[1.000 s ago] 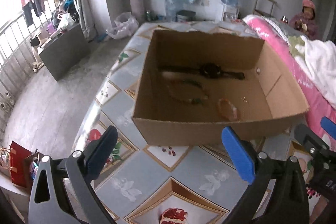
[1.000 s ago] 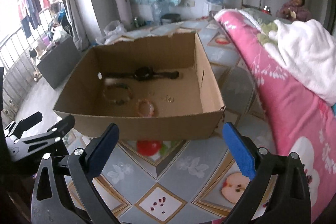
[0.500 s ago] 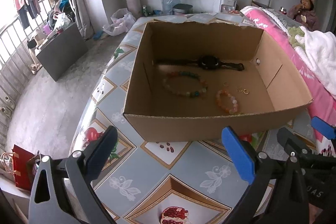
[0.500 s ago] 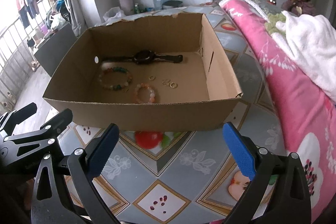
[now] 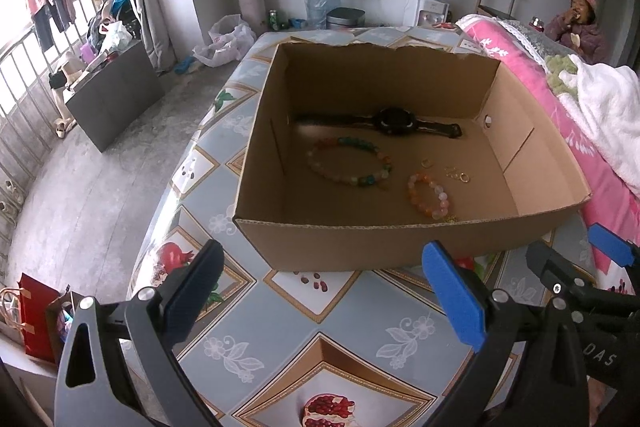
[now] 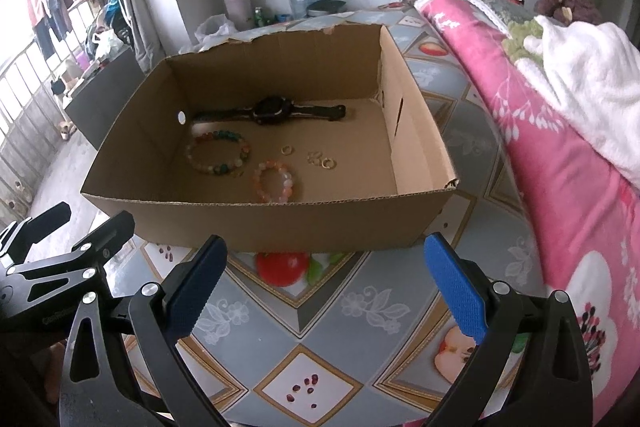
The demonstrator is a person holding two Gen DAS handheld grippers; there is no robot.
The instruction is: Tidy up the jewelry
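Both grippers hang over the table (image 5: 304,327) short of the box (image 5: 360,239): left gripper (image 5: 320,291) and right gripper (image 6: 326,279) each with jaws spread wide, holding nothing, likely kept back for a clear view inside. On the box floor lie a watch (image 5: 394,121) along the far wall, a big bracelet (image 5: 350,161), a small bracelet (image 5: 428,195) and some rings (image 5: 456,173), all apart. Such a layout fits sorted jewelry or pieces awaiting tidying
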